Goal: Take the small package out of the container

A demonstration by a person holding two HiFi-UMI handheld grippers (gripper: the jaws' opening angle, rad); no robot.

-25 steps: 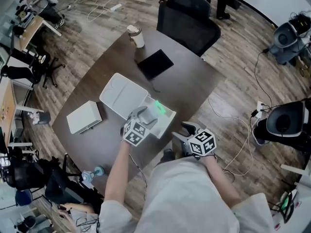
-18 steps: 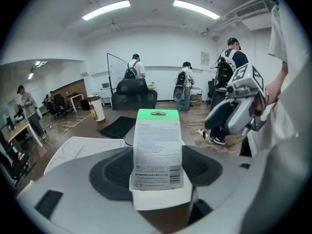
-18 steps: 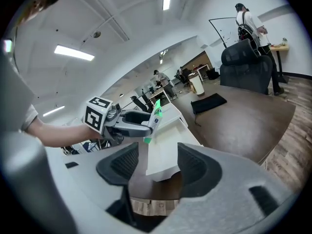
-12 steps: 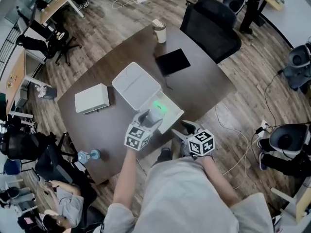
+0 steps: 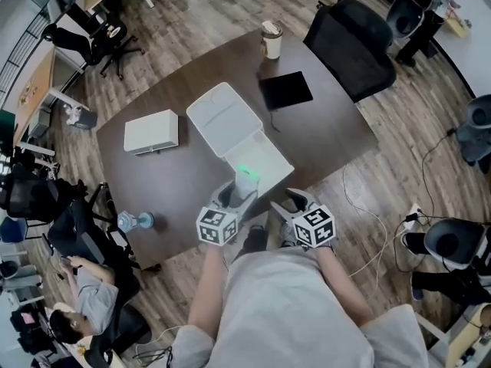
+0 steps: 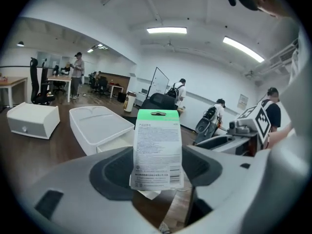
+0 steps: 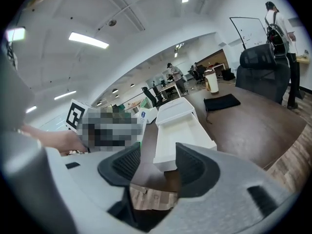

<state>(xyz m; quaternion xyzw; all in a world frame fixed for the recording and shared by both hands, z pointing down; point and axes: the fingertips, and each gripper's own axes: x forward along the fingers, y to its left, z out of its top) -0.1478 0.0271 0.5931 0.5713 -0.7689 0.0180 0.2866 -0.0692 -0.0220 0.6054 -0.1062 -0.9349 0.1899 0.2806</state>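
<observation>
So your left gripper (image 6: 156, 171) is clamped on the small package (image 6: 157, 149), with both pads squeezing its lower half. The package stands upright, green tab on top and the printed label facing the camera. From the head view the package (image 5: 245, 181) sits at the near end of the white container (image 5: 266, 156), held up over the table (image 5: 322, 129) edge closest to you. The container is open, its lid flipped back flat on the far side.

Your right gripper (image 7: 153, 165) has its jaws apart with nothing between them. They've just been closing a bit, and it hangs just right of the left gripper, near the table edge.

Also on the table are a white box (image 5: 151, 131) left of the container, a black pad (image 5: 285, 90) and a cup (image 5: 270, 39) at the far side.
</observation>
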